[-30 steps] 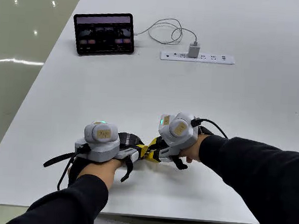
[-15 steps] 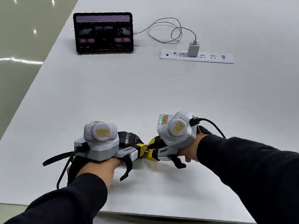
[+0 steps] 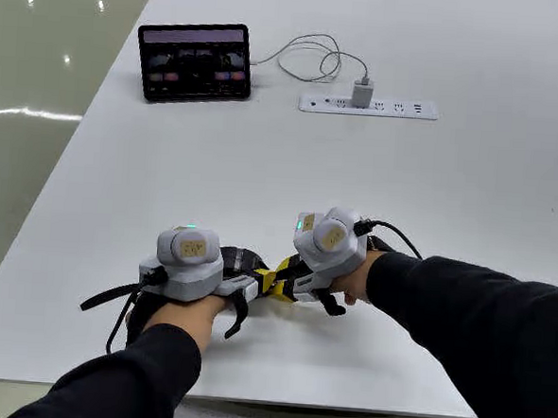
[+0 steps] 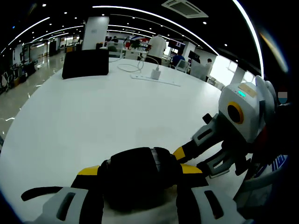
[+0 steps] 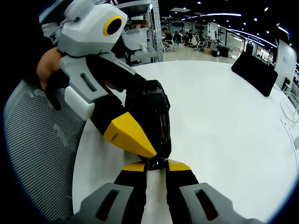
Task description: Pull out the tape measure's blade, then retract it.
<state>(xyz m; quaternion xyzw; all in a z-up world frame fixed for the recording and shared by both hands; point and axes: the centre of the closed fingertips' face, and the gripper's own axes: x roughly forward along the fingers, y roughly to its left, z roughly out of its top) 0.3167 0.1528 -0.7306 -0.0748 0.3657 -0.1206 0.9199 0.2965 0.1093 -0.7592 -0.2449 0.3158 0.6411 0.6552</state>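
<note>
Our left tool (image 4: 140, 170) clamps the tape measure (image 5: 152, 112) at the desk's (image 3: 357, 176) near edge. Our right tool (image 5: 156, 164) is pinched on the blade's tip (image 5: 157, 161). We should draw straight and level, left side braced.

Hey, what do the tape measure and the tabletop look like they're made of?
The tape measure has a black, rounded body with a dull, matt sheen. That suggests plastic, perhaps rubber-coated, though the look leaves it open. The tabletop is smooth, even white with no grain or seams showing, so it is likely laminate or painted board with a satin finish.
</note>
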